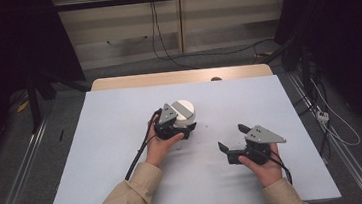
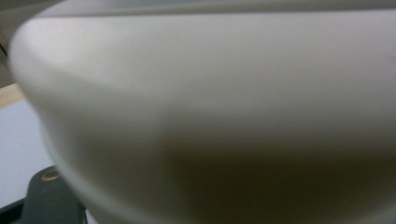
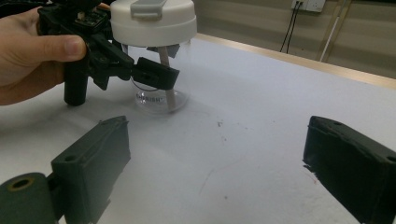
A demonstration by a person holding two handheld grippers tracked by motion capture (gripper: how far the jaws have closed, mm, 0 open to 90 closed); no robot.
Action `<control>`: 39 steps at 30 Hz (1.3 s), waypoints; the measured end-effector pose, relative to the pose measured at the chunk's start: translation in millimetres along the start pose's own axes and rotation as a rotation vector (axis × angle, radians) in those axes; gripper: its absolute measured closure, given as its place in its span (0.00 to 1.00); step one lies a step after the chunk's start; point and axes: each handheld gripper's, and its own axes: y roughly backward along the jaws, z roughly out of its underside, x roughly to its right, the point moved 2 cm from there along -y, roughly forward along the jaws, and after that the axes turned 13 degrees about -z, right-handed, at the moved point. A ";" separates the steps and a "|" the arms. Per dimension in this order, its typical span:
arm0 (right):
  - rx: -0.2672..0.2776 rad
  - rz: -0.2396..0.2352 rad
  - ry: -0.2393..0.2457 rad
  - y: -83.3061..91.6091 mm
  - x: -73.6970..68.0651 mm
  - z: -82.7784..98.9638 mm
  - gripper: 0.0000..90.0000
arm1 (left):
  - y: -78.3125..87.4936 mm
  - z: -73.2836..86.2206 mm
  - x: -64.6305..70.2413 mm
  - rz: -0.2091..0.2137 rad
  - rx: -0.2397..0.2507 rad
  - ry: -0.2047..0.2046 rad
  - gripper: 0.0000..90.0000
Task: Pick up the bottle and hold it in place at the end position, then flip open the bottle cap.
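Note:
A clear cup [image 1: 184,109] with a white lid and a straw [image 3: 167,79] inside stands upright near the middle of the white table [image 1: 113,148]. My left gripper [image 1: 183,124] is shut on the cup's clear wall just below the lid. In the right gripper view one of its jaws crosses the near side and the other shows through the cup [image 3: 154,21]. Up close in the left gripper view, the white lid [image 2: 210,93] is blurred. My right gripper [image 1: 233,138] is to the right of the cup and apart from it. It is open, with bare table between its jaws [image 3: 219,158].
The table's wooden far edge [image 1: 181,77] runs behind the cup. Cables [image 1: 164,48] and a power strip [image 1: 322,116] lie on the floor beyond and to the right. Metal rails [image 1: 20,172] flank the table. Small dark specks [image 3: 219,125] mark the tabletop.

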 end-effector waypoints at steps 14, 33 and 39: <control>-0.023 -0.004 -0.010 -23.2 0.9 -12.8 0.10 | 0.7 0.2 0.3 -0.005 0.000 -0.001 0.20; -0.052 -0.014 -0.015 -42.0 -0.4 -25.6 0.12 | 0.3 0.2 -0.3 0.004 -0.008 0.001 0.20; -0.057 -0.012 -0.017 -44.6 0.2 -28.5 0.17 | 0.5 0.3 -0.3 0.004 -0.009 0.001 0.20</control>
